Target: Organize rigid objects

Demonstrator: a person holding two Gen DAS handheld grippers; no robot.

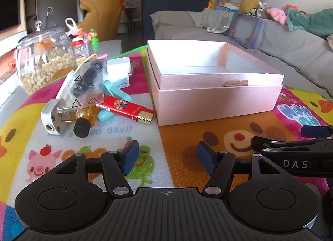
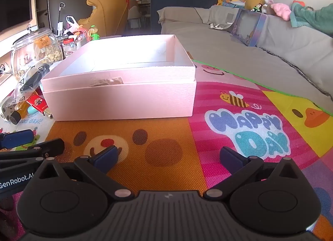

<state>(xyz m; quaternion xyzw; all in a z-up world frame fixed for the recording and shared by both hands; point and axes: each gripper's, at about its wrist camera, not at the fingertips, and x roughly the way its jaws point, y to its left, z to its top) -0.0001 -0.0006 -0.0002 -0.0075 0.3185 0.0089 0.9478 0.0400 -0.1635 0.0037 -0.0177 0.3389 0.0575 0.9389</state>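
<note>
An open pink box (image 1: pixel 218 99) sits on the colourful mat; it also shows in the right wrist view (image 2: pixel 120 101), and looks empty inside. Left of it lies a pile: a red lighter (image 1: pixel 124 108), a white plug adapter (image 1: pixel 52 116), an amber bottle with black cap (image 1: pixel 84 122), a clear bag with black parts (image 1: pixel 87 80), a white charger (image 1: pixel 118 68) and a teal clip (image 1: pixel 114 89). My left gripper (image 1: pixel 168 157) is open and empty, in front of the pile and box. My right gripper (image 2: pixel 168 157) is open and empty, in front of the box.
A glass jar of nuts (image 1: pixel 43 60) and small bottles (image 1: pixel 80 49) stand behind the pile. A grey sofa (image 1: pixel 270 39) runs along the right with a toy box (image 1: pixel 245 31) on it. The right gripper's fingers (image 1: pixel 312 131) show at the left view's right edge.
</note>
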